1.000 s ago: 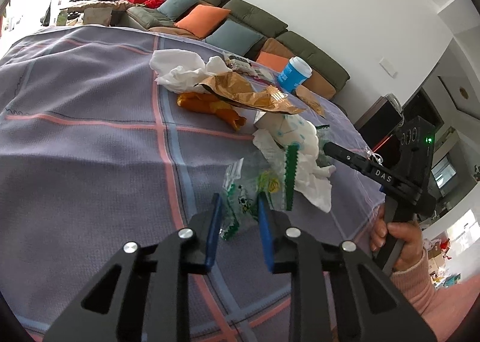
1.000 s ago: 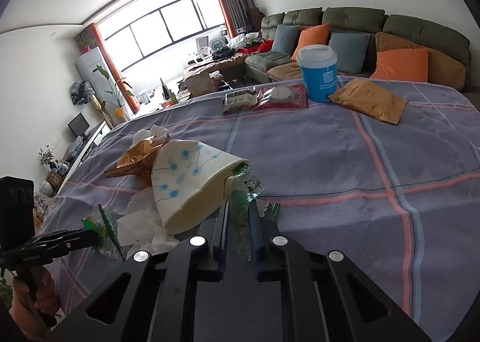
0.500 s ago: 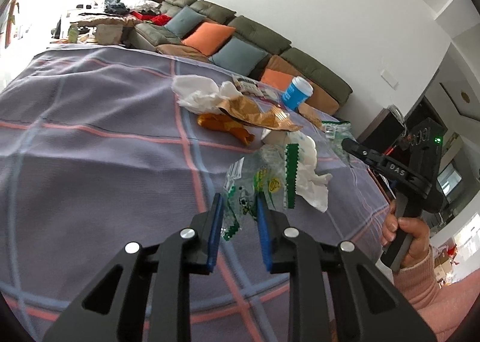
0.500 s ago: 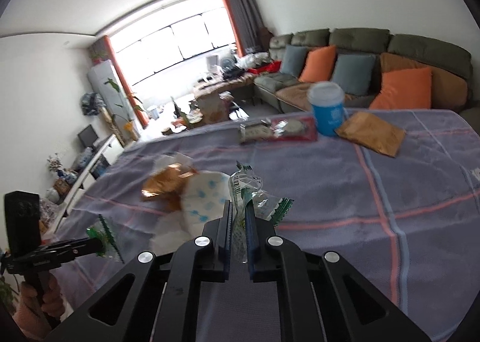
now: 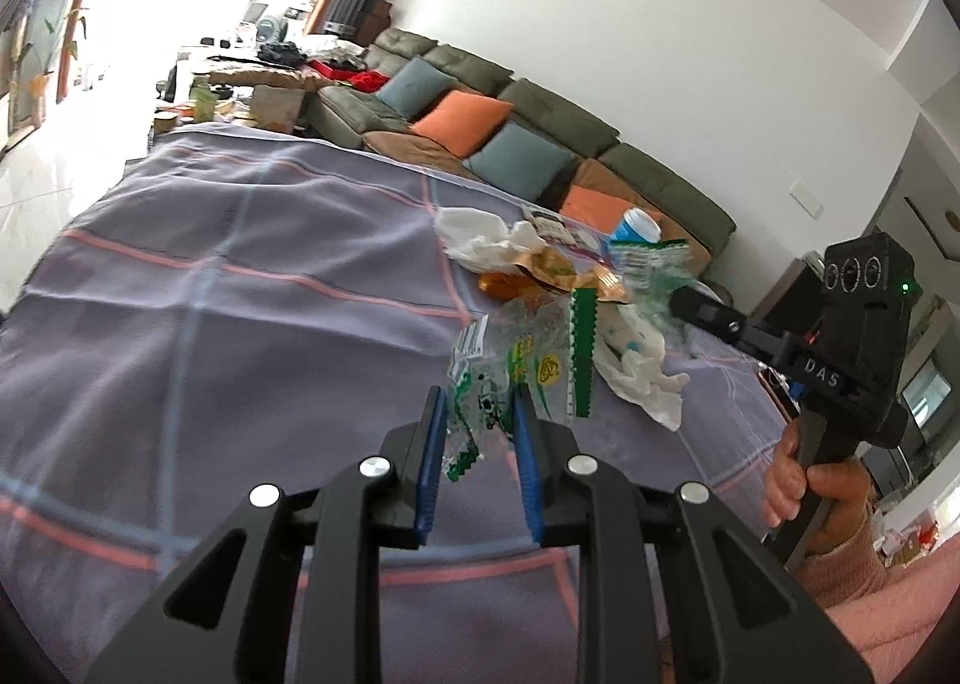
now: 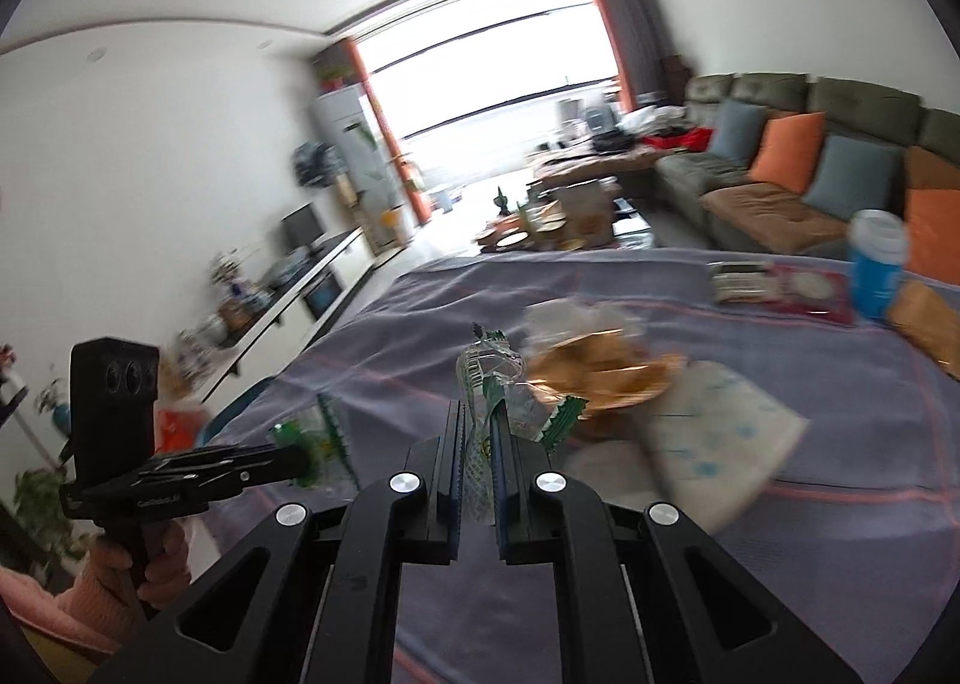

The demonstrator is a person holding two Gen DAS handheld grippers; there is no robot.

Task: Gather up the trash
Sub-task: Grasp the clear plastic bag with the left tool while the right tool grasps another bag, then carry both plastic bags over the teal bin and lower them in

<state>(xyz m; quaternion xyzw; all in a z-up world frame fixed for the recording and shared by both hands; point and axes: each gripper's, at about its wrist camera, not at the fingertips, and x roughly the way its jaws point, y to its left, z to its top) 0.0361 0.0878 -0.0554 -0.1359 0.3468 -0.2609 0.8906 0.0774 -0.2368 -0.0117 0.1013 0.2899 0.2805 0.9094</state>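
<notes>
My left gripper point(image 5: 477, 414) pinches a clear plastic wrapper with green print point(image 5: 522, 366). The wrapper stands up tall from the jaws, above the purple cloth point(image 5: 240, 276), in front of the blue cup point(image 5: 636, 231). Only this view shows my right hand point(image 5: 810, 480). My right gripper point(image 6: 478, 432) is almost closed on another crinkly clear wrapper point(image 6: 486, 372), long way up, left of the blue cup. Only the right view shows the window point(image 6: 492, 66) and my left hand point(image 6: 144, 558).
</notes>
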